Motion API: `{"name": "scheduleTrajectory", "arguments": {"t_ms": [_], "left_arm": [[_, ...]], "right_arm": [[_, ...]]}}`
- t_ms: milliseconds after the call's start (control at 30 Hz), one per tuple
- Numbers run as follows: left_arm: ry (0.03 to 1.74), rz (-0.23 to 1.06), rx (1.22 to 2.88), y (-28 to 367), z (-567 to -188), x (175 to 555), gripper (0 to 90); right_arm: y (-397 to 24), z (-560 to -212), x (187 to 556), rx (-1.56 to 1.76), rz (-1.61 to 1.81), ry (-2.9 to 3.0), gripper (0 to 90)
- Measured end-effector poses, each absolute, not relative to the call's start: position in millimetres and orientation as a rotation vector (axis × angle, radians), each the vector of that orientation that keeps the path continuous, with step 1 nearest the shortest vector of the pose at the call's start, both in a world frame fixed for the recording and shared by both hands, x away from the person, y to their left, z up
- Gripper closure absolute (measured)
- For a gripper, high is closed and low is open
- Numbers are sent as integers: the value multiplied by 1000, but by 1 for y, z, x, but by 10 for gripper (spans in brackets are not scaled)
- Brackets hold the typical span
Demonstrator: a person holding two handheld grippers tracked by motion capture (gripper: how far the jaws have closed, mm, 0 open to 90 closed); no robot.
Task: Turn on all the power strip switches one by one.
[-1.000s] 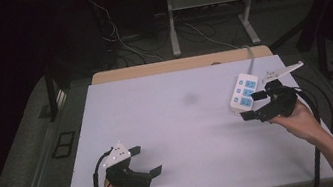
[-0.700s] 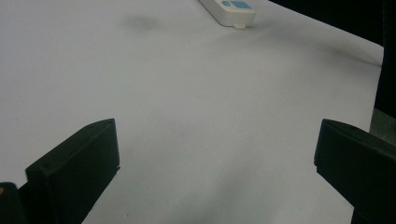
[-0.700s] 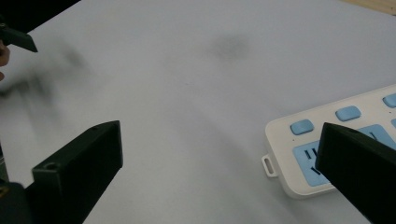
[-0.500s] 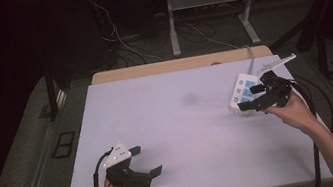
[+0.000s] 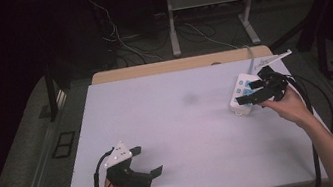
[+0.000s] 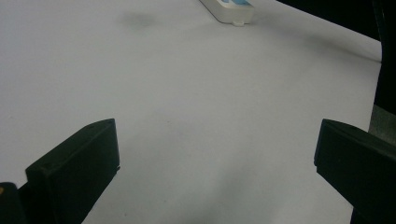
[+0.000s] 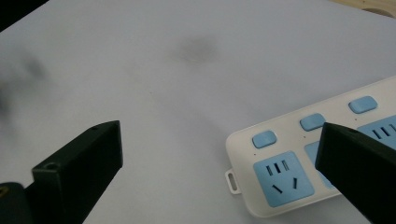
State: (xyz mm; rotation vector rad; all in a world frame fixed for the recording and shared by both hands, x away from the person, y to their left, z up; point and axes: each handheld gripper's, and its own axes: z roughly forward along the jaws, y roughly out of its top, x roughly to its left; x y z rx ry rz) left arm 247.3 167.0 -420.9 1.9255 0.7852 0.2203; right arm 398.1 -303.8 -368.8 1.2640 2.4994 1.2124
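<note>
A white power strip [image 5: 242,92] with blue sockets and blue switches lies near the right edge of the white table [image 5: 179,122]. My right gripper [image 5: 250,94] hovers over its near end, jaws open, nothing held. In the right gripper view the power strip [image 7: 299,163] sits at lower right, partly behind the right jaw. At the table's front left rests my left gripper [image 5: 146,161], open and empty, aimed to the right. The left gripper view shows the strip's end [image 6: 229,10] far off at the top.
A faint dark smudge [image 5: 189,99] marks the table's middle. A wooden board [image 5: 180,64] lines the far edge. Cables [image 5: 315,100] trail off the right side. Beyond the table are a metal stand [image 5: 207,11] and floor cables.
My right gripper has moved forward and left, from just beside the power strip's near end to over it. The left gripper has stayed put.
</note>
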Motion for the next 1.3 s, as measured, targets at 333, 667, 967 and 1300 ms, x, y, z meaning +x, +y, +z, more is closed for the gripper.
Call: {"name": "scheduleTrajectory", "arguments": {"t_ms": [333, 667, 967, 1300], "left_arm": [[785, 220, 1928, 167, -421, 248, 0], [785, 222, 1927, 167, -421, 248, 0], [784, 219, 1927, 167, -421, 248, 0], [783, 217, 1928, 166, -421, 248, 0]], "right_arm": [[-309, -378, 411, 1308, 1238, 2471, 5], [-311, -386, 418, 1345, 1170, 2442, 322], [-312, -391, 423, 1341, 1164, 2453, 665], [-307, -399, 430, 1313, 1179, 2472, 896]]}}
